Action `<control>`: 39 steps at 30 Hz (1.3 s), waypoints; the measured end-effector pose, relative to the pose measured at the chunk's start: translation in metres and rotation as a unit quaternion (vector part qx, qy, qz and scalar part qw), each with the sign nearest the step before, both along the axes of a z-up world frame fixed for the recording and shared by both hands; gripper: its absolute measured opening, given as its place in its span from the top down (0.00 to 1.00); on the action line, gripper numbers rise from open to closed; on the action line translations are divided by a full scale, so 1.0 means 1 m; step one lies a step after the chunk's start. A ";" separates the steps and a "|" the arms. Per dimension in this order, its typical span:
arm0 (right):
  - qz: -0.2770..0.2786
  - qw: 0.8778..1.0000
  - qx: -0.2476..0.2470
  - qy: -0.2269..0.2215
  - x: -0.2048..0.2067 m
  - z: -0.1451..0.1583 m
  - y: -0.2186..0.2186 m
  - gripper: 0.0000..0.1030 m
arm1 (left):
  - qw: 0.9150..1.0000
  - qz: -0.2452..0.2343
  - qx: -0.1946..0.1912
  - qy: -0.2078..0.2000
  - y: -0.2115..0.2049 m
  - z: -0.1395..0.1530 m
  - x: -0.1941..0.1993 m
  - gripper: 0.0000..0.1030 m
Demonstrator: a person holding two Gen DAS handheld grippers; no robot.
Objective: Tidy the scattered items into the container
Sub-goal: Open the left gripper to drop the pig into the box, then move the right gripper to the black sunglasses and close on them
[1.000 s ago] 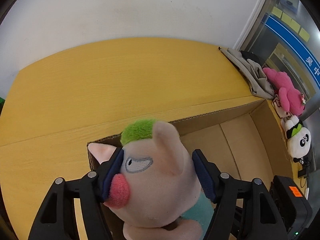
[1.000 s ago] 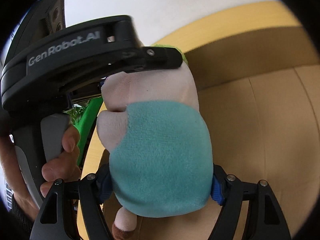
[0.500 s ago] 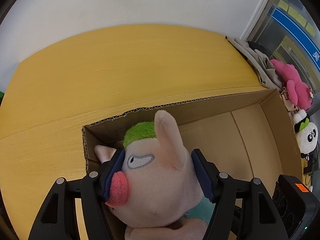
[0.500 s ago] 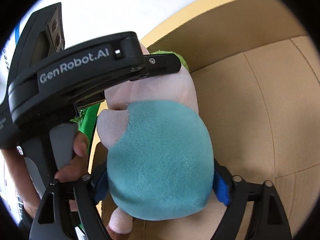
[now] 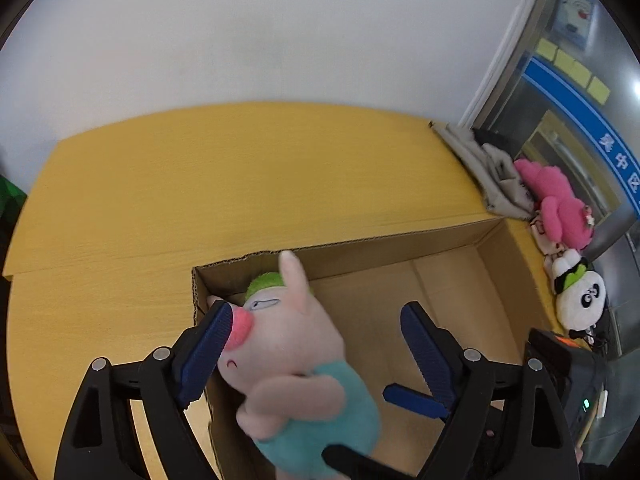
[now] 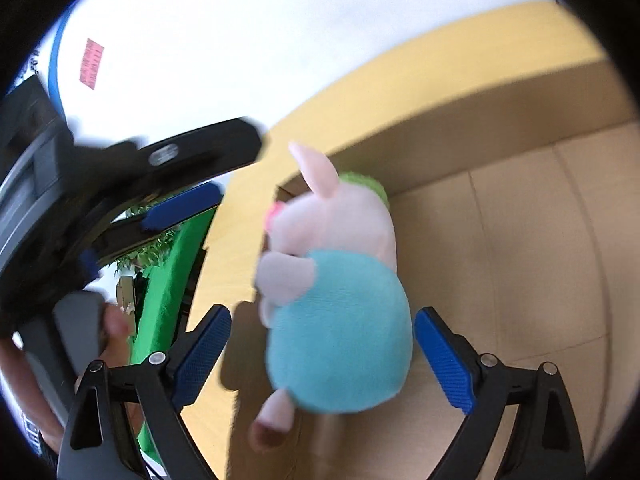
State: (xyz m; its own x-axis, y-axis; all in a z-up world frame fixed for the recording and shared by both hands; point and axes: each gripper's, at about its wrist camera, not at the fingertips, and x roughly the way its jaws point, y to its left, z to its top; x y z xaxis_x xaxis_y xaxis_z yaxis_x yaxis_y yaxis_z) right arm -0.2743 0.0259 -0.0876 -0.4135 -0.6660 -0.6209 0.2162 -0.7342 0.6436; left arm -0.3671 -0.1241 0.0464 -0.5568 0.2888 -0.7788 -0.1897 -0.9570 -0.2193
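Note:
A pink pig plush (image 5: 288,344) with green hair and a teal shirt sits in the left end of an open cardboard box (image 5: 400,248) on the yellow table. My left gripper (image 5: 316,312) is above it with its jaws opening. Its left pad is by the snout and its right pad is well off the toy. From the right wrist view the pig (image 6: 344,232) is seen from behind, leaning over the box (image 6: 520,240) floor. My right gripper (image 6: 324,316) straddles the teal body, jaws opening, neither pad pressing on it.
A pink plush (image 5: 560,208), a panda plush (image 5: 580,300) and a grey cloth (image 5: 488,176) lie past the box's right end. The yellow table (image 5: 200,184) runs back to a white wall. A hand (image 6: 116,324) holds the left gripper's handle.
Both grippers have opened and let go of the pig plush. The toy has dropped lower into the box's left end. The left gripper has pulled up and back.

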 end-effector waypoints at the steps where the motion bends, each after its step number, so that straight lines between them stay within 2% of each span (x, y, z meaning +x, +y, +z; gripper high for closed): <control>1: 0.000 1.000 0.002 0.007 0.006 0.007 0.005 0.09 | 1.000 0.001 0.000 0.015 0.002 0.014 0.016 0.12; 4: 0.006 0.999 0.018 0.042 0.023 0.043 0.024 0.09 | 0.998 0.007 -0.003 0.056 0.009 0.046 0.066 0.03; 5: 0.007 0.998 0.024 0.055 -0.004 0.062 0.029 0.09 | 0.998 0.006 -0.003 0.070 0.012 0.055 0.084 0.01; 6: 0.007 0.997 0.034 0.072 -0.011 0.076 0.046 0.09 | 0.996 0.005 -0.005 0.085 0.015 0.063 0.106 0.00; 9: 0.009 0.990 0.067 0.123 0.014 0.108 0.064 0.09 | 0.994 0.002 0.004 0.109 0.022 0.074 0.163 0.00; 13: 0.010 0.981 0.099 0.167 0.080 0.145 0.095 0.08 | 0.993 0.011 0.017 0.114 0.033 0.069 0.221 0.00; 18: 0.010 0.969 0.122 0.216 0.120 0.175 0.137 0.08 | 0.993 0.019 0.037 0.111 0.047 0.053 0.268 0.00; 22: 0.024 0.950 0.149 0.272 0.170 0.193 0.160 0.08 | 0.994 0.016 0.042 0.098 0.059 0.038 0.308 0.00; 25: 0.035 0.935 0.180 0.305 0.212 0.191 0.177 0.08 | 0.997 0.017 0.060 0.053 0.071 0.008 0.335 0.00; 28: 0.066 0.929 0.206 0.301 0.253 0.164 0.194 0.08 | 0.995 0.029 0.098 0.011 0.081 -0.025 0.357 0.00; 34: 0.111 0.944 0.228 0.213 0.289 0.082 0.204 0.08 | 0.985 0.042 0.144 -0.088 0.112 -0.092 0.388 0.01; 39: 0.159 0.949 0.221 0.162 0.310 0.029 0.194 0.08 | 0.981 0.035 0.138 -0.132 0.145 -0.119 0.400 0.01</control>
State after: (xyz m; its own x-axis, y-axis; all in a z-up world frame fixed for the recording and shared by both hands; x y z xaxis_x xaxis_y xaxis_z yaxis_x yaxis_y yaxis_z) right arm 0.0355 0.2196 -0.0582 -0.4521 -0.4936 -0.7429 0.6058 -0.7813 0.1504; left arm 0.0324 0.0204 -0.0727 -0.3721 0.4778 -0.7958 -0.0275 -0.8626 -0.5051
